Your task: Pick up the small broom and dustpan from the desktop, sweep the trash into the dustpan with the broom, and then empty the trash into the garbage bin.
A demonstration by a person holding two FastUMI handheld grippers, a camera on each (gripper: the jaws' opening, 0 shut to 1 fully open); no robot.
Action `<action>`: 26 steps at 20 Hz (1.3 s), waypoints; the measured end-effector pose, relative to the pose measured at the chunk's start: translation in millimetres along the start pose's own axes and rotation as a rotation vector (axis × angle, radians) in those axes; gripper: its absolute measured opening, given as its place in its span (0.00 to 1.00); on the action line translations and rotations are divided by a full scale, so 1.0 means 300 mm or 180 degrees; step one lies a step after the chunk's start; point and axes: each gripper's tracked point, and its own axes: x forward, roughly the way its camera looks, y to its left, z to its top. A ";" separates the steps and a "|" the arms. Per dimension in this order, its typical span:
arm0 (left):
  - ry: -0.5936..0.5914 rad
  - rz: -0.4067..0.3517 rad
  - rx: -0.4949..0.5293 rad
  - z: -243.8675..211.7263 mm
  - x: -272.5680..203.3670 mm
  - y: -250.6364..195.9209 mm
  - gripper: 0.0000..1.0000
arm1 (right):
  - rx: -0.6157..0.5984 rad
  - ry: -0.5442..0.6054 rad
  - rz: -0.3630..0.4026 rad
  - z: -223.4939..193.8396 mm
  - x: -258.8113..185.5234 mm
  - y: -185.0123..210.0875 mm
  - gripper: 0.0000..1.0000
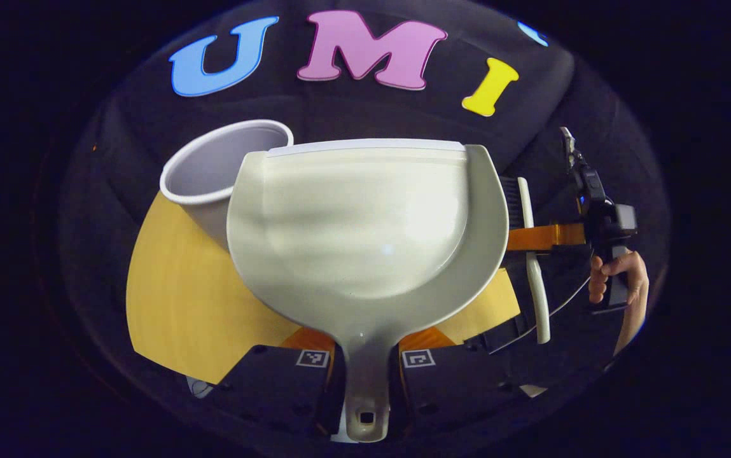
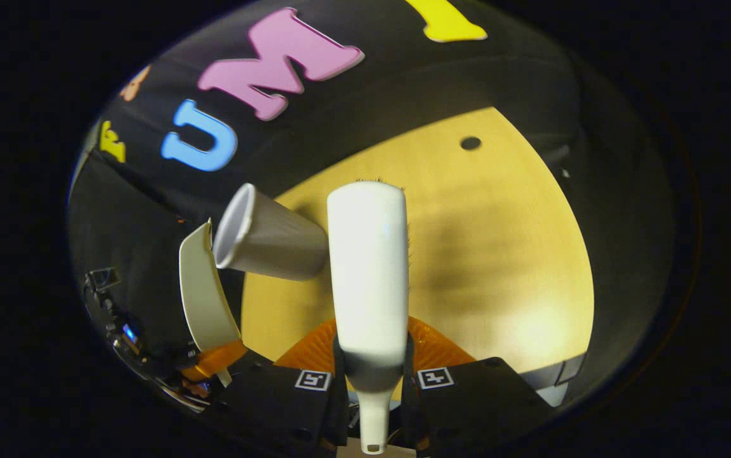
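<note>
Both sets of fingers were clamped tight, left gripper point(image 1: 365, 372) on the dustpan point(image 1: 365, 222) handle near the garbage bin point(image 1: 212, 178), right gripper point(image 2: 371, 381) on the broom point(image 2: 368, 273), so a sloppy tilt could've dumped stuff onto the counter point(image 2: 499, 254).

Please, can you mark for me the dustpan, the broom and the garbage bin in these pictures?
dustpan point(image 1: 365, 229): left gripper view, middle of its pale scoop.
broom point(image 2: 368, 267): right gripper view, white back of its head.
garbage bin point(image 1: 212, 168): left gripper view, inner wall just below the rim.
</note>
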 end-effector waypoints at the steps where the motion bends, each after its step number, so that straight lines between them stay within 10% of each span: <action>1: 0.0257 0.0070 -0.0007 -0.049 0.085 -0.005 0.25 | 0.0025 0.0123 -0.0157 -0.018 0.065 0.009 0.35; 7: 0.0953 0.0387 -0.0359 -0.104 0.301 0.079 0.25 | -0.0106 0.0930 -0.0716 -0.108 0.268 0.012 0.35; 26: 0.1538 0.0639 -0.0423 -0.093 0.328 0.046 0.28 | -0.0272 0.1302 -0.1545 -0.075 0.312 -0.100 0.36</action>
